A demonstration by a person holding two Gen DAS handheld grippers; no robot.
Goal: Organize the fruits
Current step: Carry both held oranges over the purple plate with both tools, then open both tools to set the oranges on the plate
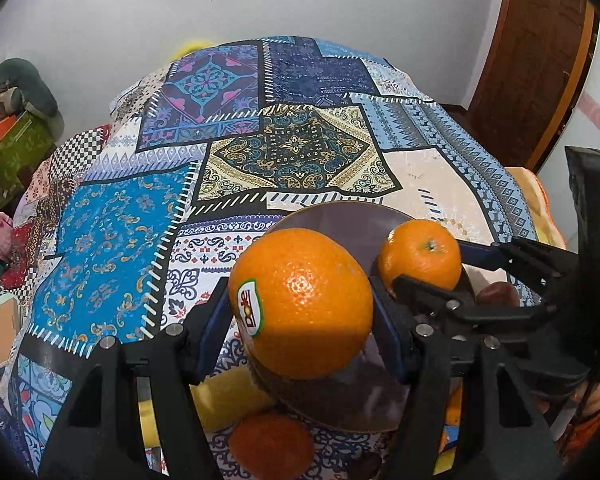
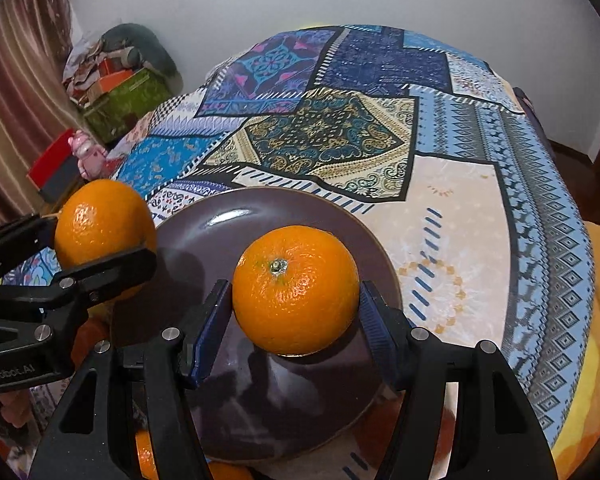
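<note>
On patchwork tablecloth (image 2: 452,208), brown plate (image 2: 204,236), white wall (image 2: 220,4)

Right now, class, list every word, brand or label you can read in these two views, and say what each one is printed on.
"Dole": on the oval sticker stuck to the large orange held in the left tool; it reads sideways.
"...Robot.AI": white print on the black body of the left tool, at the left edge of the right wrist view; its first letters are cut off.
No other text is readable in either view.
</note>
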